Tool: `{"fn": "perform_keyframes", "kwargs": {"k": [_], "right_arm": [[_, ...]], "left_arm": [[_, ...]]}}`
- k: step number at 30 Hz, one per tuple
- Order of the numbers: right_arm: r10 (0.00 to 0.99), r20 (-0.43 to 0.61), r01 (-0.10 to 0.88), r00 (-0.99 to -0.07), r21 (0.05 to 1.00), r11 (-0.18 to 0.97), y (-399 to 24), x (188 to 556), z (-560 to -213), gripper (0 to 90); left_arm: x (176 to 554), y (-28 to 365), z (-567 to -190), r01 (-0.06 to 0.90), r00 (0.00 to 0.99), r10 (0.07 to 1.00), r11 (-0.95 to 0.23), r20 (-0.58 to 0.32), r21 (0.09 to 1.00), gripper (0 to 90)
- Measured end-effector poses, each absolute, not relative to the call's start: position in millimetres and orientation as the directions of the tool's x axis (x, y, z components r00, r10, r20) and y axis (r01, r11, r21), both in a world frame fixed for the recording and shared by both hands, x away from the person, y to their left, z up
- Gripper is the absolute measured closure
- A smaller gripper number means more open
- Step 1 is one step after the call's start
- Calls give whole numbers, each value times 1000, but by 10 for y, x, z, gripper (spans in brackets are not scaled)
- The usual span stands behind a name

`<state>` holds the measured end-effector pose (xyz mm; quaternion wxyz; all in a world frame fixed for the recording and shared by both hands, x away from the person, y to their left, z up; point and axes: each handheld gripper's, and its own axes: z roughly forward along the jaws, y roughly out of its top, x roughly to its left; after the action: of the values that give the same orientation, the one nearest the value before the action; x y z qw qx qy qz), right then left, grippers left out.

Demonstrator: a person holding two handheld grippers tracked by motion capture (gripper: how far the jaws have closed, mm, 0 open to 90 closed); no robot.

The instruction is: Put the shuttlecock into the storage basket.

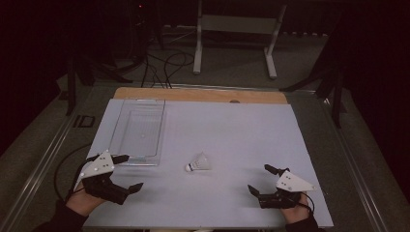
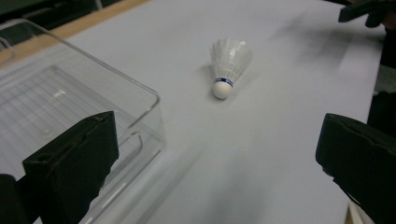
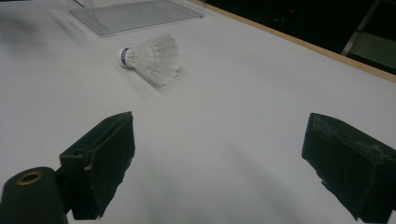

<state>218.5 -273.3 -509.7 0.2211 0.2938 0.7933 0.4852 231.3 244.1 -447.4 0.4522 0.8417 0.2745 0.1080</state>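
The table (image 1: 270, 145) is covered in a plain white sheet, with a strip of bare wood (image 1: 203, 94) showing along its far edge, and the room beyond is dim: grey floor, loose cables (image 1: 164, 65), and the legs of a white stand (image 1: 237, 36) at the back. At the near edge, a person's hands hold two grippers just above the sheet. The left gripper (image 1: 124, 172) has its jaws spread wide, and the upper one sits just beside the near corner of a clear plastic bin (image 1: 138, 128) that looks empty, though its see-through walls make that hard to be sure of. The right gripper (image 1: 261, 178) is also wide open, gripping nothing. Between them and a little farther out lies a white shuttlecock (image 1: 197, 163) on its side, cork tip pointing left, near the bin's corner but apart from it and from both grippers.
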Motion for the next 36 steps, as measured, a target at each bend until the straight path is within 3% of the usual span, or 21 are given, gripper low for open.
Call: {"fn": "perform_keyframes", "kwargs": {"k": [9,36], "right_arm": [[679,-64,253,-732,899,357,-2731,2184,-5097,94],[673,-62,251,-737,900,357,-2721,2182,-5096,94]], "left_arm": [[2380,2313,-4419,360,867,494,-530,-65,768,0],[2522,1984,-4409,353,908,414,-677,-63,645,0]]}}
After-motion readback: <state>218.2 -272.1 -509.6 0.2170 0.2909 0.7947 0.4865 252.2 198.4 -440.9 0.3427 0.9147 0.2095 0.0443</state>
